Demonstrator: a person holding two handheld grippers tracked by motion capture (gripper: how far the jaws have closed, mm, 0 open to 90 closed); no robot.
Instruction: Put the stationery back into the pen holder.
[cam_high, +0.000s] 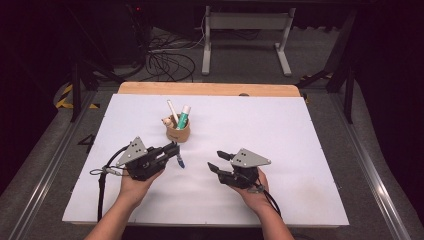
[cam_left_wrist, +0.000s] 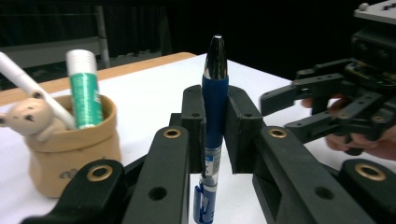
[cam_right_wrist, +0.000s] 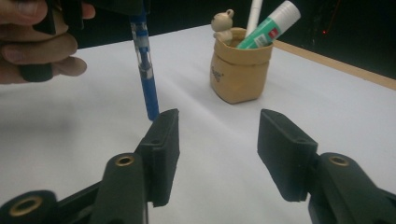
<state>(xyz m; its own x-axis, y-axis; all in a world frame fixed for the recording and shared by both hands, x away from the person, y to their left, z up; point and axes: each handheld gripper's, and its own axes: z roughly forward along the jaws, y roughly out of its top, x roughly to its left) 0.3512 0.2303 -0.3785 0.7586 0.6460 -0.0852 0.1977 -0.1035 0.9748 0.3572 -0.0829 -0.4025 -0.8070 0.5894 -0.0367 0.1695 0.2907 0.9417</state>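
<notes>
The blue pen (cam_left_wrist: 215, 112) is pinched upright between the jaws of the left gripper (cam_left_wrist: 215, 135), its tip pointed down just above the white desk (cam_high: 280, 130); the right gripper (cam_right_wrist: 217, 149) is held beside it with jaws spread and nothing between them; behind the pen, a tan holder (cam_high: 178, 133) is seen with a green-and-white tube (cam_high: 183, 118), a white stick (cam_high: 171, 111), possibly a pen, and a small bear figure (cam_high: 167, 121).
</notes>
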